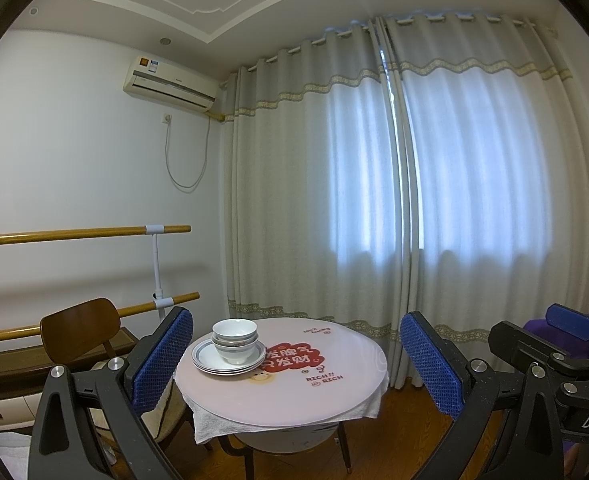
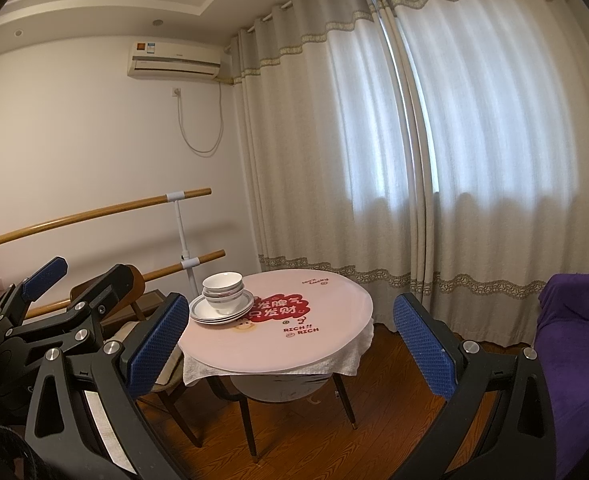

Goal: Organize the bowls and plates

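A stack of white bowls (image 1: pixel 234 340) sits on a stack of white plates (image 1: pixel 214 362) with blue-grey rims, at the left side of a small round table (image 1: pixel 294 400) with a pink printed top. The same bowls (image 2: pixel 222 292) and plates (image 2: pixel 206 314) show in the right wrist view. My left gripper (image 1: pixel 298 356) is open and empty, held back from the table. My right gripper (image 2: pixel 290 340) is open and empty, also well back from the table. The right gripper's body shows at the right edge of the left wrist view (image 1: pixel 554 356).
A white towel (image 2: pixel 346 356) hangs under the tabletop. A wooden chair (image 1: pixel 80 332) stands left of the table. Wooden ballet bars (image 1: pixel 74 234) run along the left wall. Curtains (image 1: pixel 374 200) hang behind. A purple-covered seat (image 2: pixel 574 340) is at the right. The floor is wood.
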A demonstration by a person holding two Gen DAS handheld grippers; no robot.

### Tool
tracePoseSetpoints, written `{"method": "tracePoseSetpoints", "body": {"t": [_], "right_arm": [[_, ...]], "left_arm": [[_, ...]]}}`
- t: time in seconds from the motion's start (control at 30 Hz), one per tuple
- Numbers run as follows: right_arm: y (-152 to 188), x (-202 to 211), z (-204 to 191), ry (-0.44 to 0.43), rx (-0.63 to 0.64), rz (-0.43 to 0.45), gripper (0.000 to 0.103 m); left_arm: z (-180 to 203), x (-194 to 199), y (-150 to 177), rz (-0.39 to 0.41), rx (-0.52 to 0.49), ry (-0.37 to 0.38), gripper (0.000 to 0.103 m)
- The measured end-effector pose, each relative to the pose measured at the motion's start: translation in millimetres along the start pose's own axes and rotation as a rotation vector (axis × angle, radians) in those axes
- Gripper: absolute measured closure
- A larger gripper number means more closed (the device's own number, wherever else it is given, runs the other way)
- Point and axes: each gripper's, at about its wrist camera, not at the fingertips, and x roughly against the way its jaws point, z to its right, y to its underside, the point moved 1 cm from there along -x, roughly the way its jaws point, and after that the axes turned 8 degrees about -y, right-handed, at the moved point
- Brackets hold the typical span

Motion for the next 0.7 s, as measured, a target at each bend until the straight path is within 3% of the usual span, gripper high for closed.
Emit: {"method": "tracePoseSetpoints", "body": {"t": [0.7], "right_arm": [[3.7,0.2,-2.4,0.002,-0.001,-0.005,0.0]], "left_arm": [[-1.2,-0.3,1.2,-0.011,0.001,0.001,0.001]]}}
